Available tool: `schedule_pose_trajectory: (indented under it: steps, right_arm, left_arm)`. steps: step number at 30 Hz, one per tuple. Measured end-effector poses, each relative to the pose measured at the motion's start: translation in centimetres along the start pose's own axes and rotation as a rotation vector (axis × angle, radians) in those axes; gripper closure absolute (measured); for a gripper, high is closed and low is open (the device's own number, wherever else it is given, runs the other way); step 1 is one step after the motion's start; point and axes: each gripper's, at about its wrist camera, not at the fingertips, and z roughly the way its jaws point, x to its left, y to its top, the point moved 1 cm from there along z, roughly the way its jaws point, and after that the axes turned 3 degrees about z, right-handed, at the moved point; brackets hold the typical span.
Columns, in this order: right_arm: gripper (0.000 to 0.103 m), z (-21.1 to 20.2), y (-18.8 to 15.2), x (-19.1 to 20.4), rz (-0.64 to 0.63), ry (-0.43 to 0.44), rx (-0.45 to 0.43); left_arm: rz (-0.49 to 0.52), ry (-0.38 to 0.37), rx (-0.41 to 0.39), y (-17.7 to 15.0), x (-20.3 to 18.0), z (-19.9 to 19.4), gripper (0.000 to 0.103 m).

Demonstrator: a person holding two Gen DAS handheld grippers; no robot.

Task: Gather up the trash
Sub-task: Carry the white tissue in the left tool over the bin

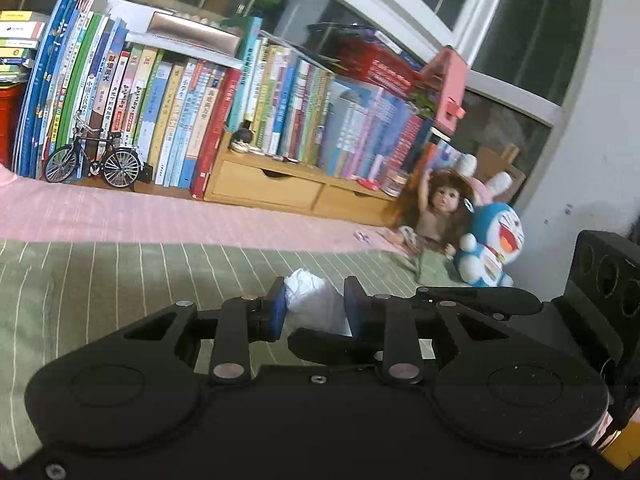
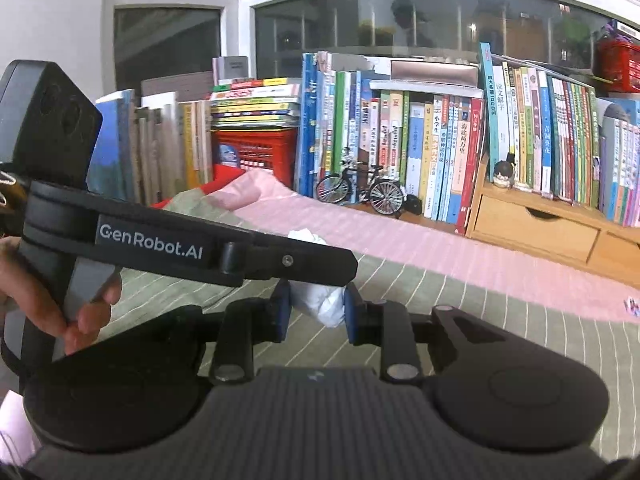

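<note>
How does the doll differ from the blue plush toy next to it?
The doll has long brown hair and one arm raised; the blue plush toy is hairless, blue and white, with a wide open red mouth. The doll sits farther from the wall than the toy. Both rest on the bed, side by side.

Two matte black claws, left claw (image 1: 314, 306) and right claw (image 2: 314, 306), with blue pads (image 2: 282, 312), silver pivot screws, white "GenRobot.AI" lettering.

both grippers side by side, angled down: left gripper (image 1: 314, 306) & right gripper (image 2: 313, 308) each clamped on white wad.
</note>
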Motion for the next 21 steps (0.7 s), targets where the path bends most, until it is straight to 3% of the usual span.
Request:
schedule_pose_trajectory:
  steps: [8, 21]
  right_arm:
    - [0.071, -5.2, -3.0, 4.3, -0.03, 0.015, -0.008]
    - [0.071, -10.6, -10.5, 9.2, 0.013, 0.05, 0.01]
  left_arm:
    - [0.024, -0.029, -0.025, -4.6, -3.8, -5.9, 0.075]
    - [0.072, -0.079, 0.015, -13.6, -7.4, -11.9, 0.075]
